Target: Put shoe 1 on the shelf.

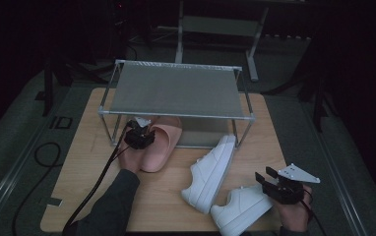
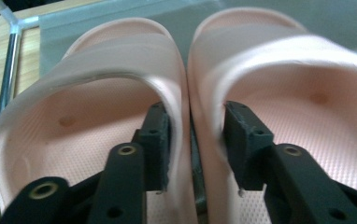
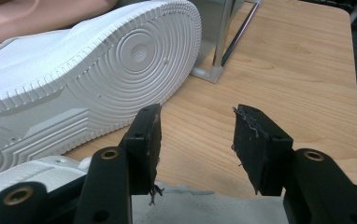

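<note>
Two pink slides [image 2: 181, 93], smooth rubber with broad straps, lie side by side at the shelf rack's [image 1: 176, 88] lower tier, near the desk's [image 1: 78, 187] ten o'clock. The left gripper [image 2: 193, 135] has its fingers clamped over the slides' touching inner walls. The right gripper [image 3: 197, 140], at five o'clock, is spread empty beside two white sneakers [image 1: 210, 172].

Dim high view, brighter soft close-ups.
</note>
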A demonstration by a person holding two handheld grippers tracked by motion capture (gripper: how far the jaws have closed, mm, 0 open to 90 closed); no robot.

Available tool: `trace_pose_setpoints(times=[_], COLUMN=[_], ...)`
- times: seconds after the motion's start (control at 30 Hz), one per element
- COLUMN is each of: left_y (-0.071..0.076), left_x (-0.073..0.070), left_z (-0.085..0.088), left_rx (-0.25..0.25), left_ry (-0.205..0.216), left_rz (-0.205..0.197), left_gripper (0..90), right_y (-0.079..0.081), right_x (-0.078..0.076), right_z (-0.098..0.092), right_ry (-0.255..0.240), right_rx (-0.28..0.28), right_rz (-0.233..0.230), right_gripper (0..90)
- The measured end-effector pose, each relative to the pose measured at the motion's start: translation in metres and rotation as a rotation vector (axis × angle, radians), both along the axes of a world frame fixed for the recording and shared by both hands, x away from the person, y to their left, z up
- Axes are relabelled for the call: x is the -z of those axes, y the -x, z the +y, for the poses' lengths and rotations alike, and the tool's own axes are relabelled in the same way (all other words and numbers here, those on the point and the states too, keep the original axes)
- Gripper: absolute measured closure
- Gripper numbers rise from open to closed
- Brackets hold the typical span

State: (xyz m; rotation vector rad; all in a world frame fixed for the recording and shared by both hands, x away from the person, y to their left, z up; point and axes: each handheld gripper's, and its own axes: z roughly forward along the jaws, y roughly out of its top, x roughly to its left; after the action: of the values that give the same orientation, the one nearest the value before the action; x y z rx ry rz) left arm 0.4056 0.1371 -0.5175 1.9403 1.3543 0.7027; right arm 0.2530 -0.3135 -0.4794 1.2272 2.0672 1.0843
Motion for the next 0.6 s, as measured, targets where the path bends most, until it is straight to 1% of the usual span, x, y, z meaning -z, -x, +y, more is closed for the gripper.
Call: trace_pose_setpoints(times=[0.17,0.27,0.3,0.37,0.43,0.5,0.53,0.6], left_y=[0.001,0.0033,0.0047,0.0058,0.0073,0.0084,0.0091,0.0097], left_x=[-0.0005,-0.0021,-0.0031,-0.0051,-0.0067,-0.0068,-0.007,-0.0071], left_z=[0.0002,-0.0008,-0.0015,-0.0011,-0.0004,-0.0006,-0.0001,0.0001], left_rx=[0.002,0.003,-0.006,-0.008,-0.009,-0.004,0.001,0.003], left_ry=[-0.008,-0.028,-0.025,-0.022,-0.028,-0.018,-0.027,-0.03], left_rz=[-0.004,-0.018,-0.024,-0.03,-0.032,-0.024,-0.022,-0.022], left_gripper=[55.7,54.4,53.8,52.8,52.6,51.6,51.2,51.2], right_y=[0.0002,0.0003,0.0003,0.0003,0.0003,0.0005,0.0005,0.0004], right_x=[0.0,0.0,0.0,0.0,0.0,0.0,0.0001,0.0001], right_z=[-0.0001,-0.0002,-0.0001,-0.0001,-0.0001,-0.0002,-0.0002,-0.0002], right_ry=[0.0,-0.001,0.0,0.001,0.001,0.0,0.0,0.0], right_rx=[-0.001,-0.001,-0.001,-0.001,-0.002,-0.001,-0.001,-0.001], right_rz=[0.0,0.0,0.0,0.0,-0.001,-0.001,-0.001,-0.001], right_gripper=[51.0,50.9,50.9,50.8,50.9,50.8,50.8,50.8])
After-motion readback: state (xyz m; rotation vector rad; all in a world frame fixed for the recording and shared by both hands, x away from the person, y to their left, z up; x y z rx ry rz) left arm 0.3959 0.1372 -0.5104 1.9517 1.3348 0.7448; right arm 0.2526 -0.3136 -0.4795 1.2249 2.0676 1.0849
